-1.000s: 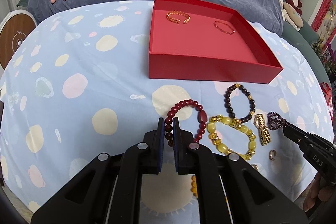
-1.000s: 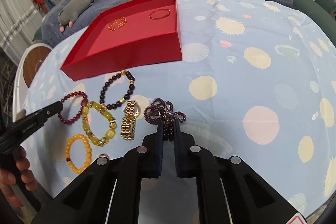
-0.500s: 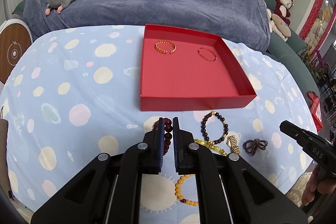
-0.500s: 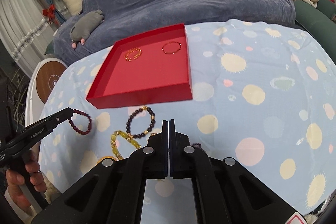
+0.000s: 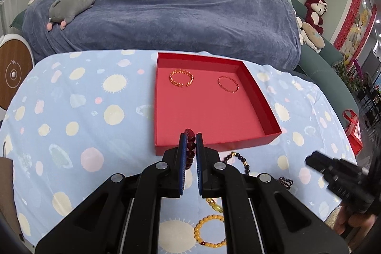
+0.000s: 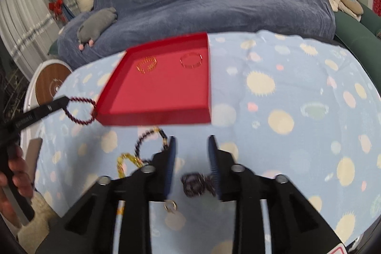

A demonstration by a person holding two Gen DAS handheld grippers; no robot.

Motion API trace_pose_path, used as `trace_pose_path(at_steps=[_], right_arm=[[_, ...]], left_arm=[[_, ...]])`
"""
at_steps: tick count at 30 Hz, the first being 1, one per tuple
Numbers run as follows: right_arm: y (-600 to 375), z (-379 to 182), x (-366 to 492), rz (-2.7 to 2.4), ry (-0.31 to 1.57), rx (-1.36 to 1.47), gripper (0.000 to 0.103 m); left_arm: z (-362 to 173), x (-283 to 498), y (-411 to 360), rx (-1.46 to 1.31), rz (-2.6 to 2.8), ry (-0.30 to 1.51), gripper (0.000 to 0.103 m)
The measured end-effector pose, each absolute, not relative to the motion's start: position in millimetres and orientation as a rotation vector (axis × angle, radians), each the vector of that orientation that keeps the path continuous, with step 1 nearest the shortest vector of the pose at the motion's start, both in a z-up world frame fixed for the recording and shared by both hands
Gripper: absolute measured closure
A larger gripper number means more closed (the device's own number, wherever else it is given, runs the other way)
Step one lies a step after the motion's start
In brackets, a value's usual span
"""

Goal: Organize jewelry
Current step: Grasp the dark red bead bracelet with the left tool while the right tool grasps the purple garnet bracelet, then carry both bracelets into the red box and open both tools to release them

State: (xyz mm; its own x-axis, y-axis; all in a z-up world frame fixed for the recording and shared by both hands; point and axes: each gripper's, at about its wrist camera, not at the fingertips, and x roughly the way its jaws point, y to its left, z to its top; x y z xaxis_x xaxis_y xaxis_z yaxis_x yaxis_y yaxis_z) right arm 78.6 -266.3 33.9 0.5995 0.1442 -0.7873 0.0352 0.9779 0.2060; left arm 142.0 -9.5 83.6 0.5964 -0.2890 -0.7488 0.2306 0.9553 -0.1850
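Note:
My left gripper (image 5: pixel 190 136) is shut on a dark red bead bracelet (image 5: pixel 190 146) and holds it in the air at the near wall of the red box (image 5: pixel 238 145). From the right wrist view the bracelet (image 6: pixel 79 111) hangs from the left gripper (image 6: pixel 64 101) beside the box's left corner. The box (image 6: pixel 154 116) holds a gold bangle (image 5: pixel 181 78) and a thin red bangle (image 5: pixel 228 84). My right gripper (image 6: pixel 191 142) is open and empty above a dark purple bead bundle (image 6: pixel 195 183) lying on the cloth.
On the spotted blue cloth (image 5: pixel 71 111) lie a dark bead bracelet with gold beads (image 6: pixel 152 138), a yellow bead bracelet (image 6: pixel 126 162), an orange bead bracelet (image 5: pixel 209 231) and a small ring (image 6: pixel 170 206). A blue-covered sofa (image 5: pixel 166 4) with plush toys stands behind.
My left gripper lifted the red bracelet off the cloth and carried it toward the box. My right gripper let go of the purple bundle, rose shut, and now stands open above it.

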Motion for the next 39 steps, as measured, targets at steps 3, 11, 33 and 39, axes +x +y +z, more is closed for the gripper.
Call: trace_pose_path(at_steps=[3,11,33,39], right_arm=[[-267.8,7.5,69.5,0.05,0.98,0.213,0.069],[-276.8,-26.0,60.5,0.029,1.038,0.238,0.069],[-271.2,55.2,98.8,0.138,0.862,0.282,0.096],[-264.7,80.1,153.6,0.158,0.811,0.237,0.096]], left_arm=[[73.4,136.3,-11.1,-0.073,-0.301,0.908,0.095],[51.3,122.8,-11.1,-0.09,-0.299,0.967,0.095],[69.6,141.0,-11.0,-0.096,-0.318,0.931,0.095],[85.8,178.5,-21.2,-0.073,-0.328,0.884,0.095]])
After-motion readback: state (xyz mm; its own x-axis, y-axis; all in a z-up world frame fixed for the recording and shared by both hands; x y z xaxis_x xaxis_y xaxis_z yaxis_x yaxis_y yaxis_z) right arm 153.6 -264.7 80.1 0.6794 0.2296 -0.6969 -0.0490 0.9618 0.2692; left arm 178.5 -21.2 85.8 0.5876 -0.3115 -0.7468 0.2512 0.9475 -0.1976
